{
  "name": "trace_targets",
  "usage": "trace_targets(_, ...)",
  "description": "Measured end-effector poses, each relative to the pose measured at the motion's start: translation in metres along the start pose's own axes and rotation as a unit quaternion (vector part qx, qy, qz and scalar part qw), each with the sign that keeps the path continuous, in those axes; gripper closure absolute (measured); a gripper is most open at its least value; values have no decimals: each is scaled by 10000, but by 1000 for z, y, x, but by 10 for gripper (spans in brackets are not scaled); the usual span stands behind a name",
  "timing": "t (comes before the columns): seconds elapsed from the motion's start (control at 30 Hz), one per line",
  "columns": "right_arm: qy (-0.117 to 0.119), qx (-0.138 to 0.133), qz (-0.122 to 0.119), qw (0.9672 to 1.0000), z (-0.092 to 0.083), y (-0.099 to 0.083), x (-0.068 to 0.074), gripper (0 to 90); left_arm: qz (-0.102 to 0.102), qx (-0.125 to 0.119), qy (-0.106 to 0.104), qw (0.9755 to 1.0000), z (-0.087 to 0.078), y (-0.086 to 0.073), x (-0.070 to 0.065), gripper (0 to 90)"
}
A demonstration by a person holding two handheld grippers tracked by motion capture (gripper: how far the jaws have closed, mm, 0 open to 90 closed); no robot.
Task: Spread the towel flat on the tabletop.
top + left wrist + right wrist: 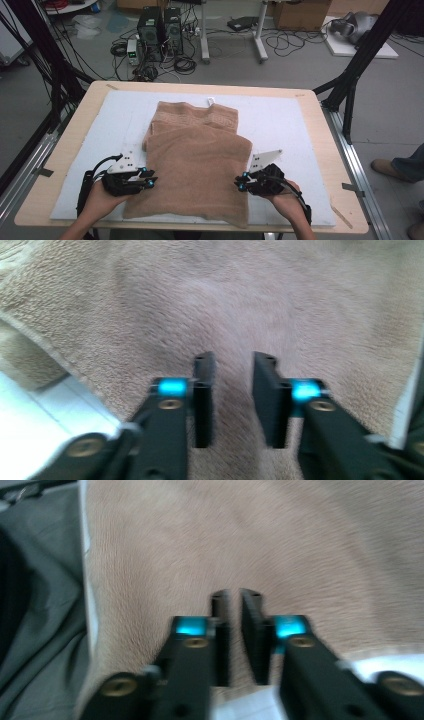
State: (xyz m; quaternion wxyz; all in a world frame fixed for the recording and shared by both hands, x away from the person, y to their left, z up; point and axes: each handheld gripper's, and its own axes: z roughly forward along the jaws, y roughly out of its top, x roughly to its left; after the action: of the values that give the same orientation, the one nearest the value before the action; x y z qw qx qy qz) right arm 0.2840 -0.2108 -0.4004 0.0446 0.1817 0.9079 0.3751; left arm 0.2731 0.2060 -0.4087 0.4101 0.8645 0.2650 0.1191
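With both sets of fingers parted and pinching nothing, the left gripper (148,178) and right gripper (241,182) (over the bench's near edge) may catch only the towel's (195,165) top layer, unfolding it.

Towel (195,165): plain tan, no pattern, with a white tag at its far edge. Mat (280,120) beneath the towel: white. Worktop (320,130) around the mat: pale wood. Both grippers, left (150,179) and right (241,182): black, with cyan lights beside the jaws.
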Motion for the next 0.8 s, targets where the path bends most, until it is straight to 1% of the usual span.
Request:
trace_targets(0.03, 60, 51, 18, 10000, 4, 2, -4, 698, -60, 57, 52, 10000, 5, 1, 4, 627)
trace_targets(0.07, 67, 75, -26, 9999, 10, 5, -9, 670, -113, 137, 67, 9998, 11, 1, 8, 622)
trace_targets(0.1, 49, 148, -14, 9999, 16, 7, -12, 662, -107, 257, 156, 9995, 18, -1, 11, 610)
trace_targets(0.13, 118, 228, 43, 9997, 26, 8, -17, 639, -105, 379, 189, 9990, 22, -2, 13, 602)
trace_targets(0.17, 101, 246, 50, 9996, 31, 8, -19, 635, -105, 588, 192, 9980, 29, -4, 15, 601)
trace_targets(0.2, 129, 351, 114, 9992, 39, 8, -21, 645, -54, 706, 201, 9973, 33, -5, 15, 623)
trace_targets(0.23, 166, 417, 125, 9989, 43, 7, -22, 661, -9, 625, 190, 9979, 34, -6, 14, 646)
trace_targets(0.27, 213, 498, 154, 9984, 49, 6, -22, 679, 20, 637, 161, 9978, 34, -6, 14, 681)
trace_targets(0.3, 118, 385, 117, 9991, 50, 5, -21, 722, 41, 612, 113, 9981, 34, -6, 12, 717)
trace_targets(0.33, 116, 350, 136, 9992, 50, 3, -20, 785, 95, 601, 94, 9981, 34, -6, 11, 775)
trace_targets(0.37, 190, 339, 137, 9992, 49, 2, -21, 829, 101, 569, 105, 9983, 33, -7, 10, 804)
trace_targets(0.4, 200, 334, 158, 9991, 49, 2, -20, 847, 19, 498, 104, 9987, 33, -9, 9, 821)
trace_targets(0.47, 184, 334, 88, 9992, 49, 2, -18, 860, -26, 441, 93, 9990, 31, -12, 9, 835)
trace_targets(0.53, 224, 355, 58, 9991, 48, 2, -16, 863, -48, 358, 104, 9993, 25, -15, 6, 839)
trace_targets(0.6, 304, 388, 24, 9988, 44, 2, -11, 863, -67, 295, 31, 9995, 18, -18, 2, 842)
trace_targets(0.7, 423, 310, -32, 9986, 35, 0, 0, 862, -133, 139, -158, 9997, 3, -21, -5, 844)
trace_targets(0.73, 463, 236, -41, 9986, 30, -1, 3, 861, -91, 65, -220, 9997, -3, -21, -8, 843)
trace_targets(0.77, 433, 162, -69, 9989, 25, -1, 8, 853, -32, -38, -272, 9996, -9, -19, -10, 836)
trace_targets(0.8, 334, 54, -124, 9993, 18, -1, 11, 807, 49, -158, -144, 9998, -15, -15, -10, 813)
